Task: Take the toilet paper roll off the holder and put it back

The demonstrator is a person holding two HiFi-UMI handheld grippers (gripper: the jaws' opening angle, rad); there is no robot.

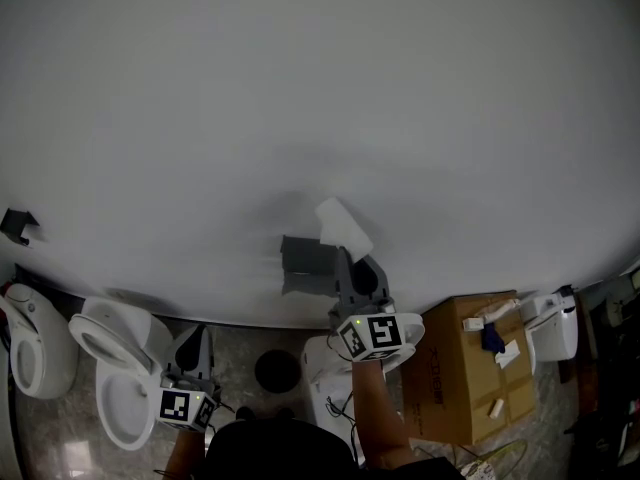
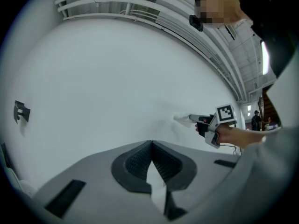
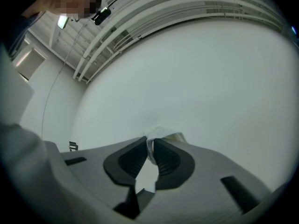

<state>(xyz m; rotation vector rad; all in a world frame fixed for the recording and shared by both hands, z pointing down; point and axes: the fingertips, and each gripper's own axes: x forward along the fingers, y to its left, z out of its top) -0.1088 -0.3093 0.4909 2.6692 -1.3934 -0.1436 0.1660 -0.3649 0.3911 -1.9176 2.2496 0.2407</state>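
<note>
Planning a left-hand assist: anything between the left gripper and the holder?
Nothing. In the head view, the stretch from the left gripper to the grey holder shows only bare wall and floor.

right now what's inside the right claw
White toilet paper is pinched in the shut right claw, its end poking out past the tips. The claw's body covers the rest of it, so whether this is a whole roll cannot be told.
</note>
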